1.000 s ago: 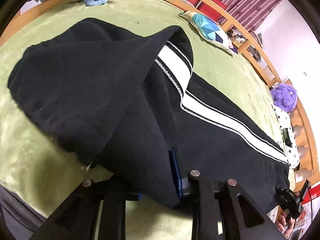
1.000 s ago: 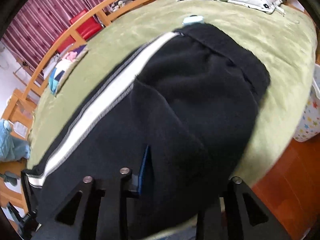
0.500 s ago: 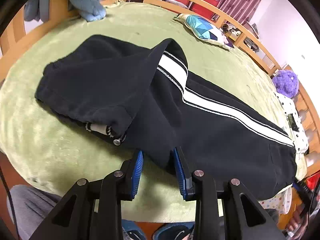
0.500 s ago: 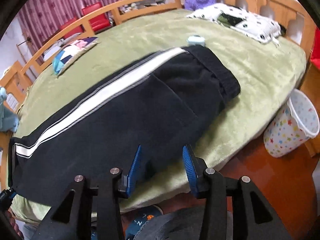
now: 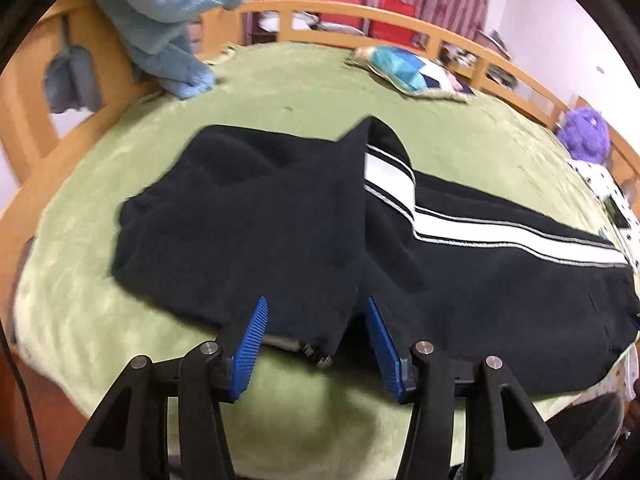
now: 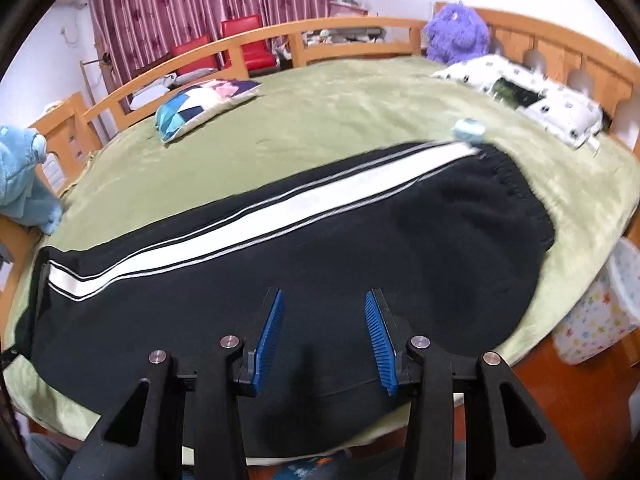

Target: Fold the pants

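A green blanket covers the wooden-railed bed, with red curtains at the top of the frame. The black pants with a white stripe lie across the frame's middle, one leg folded over at left in the left view, its hem blurred. Left tongs and right tongs both stand spread, gripping nothing, low in each frame at the pants' near edge.

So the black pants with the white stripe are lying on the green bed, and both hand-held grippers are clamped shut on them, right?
Not quite. The black pants do lie on the green bed, but both wrist views show the left hand-held gripper and right hand-held gripper open, holding nothing.
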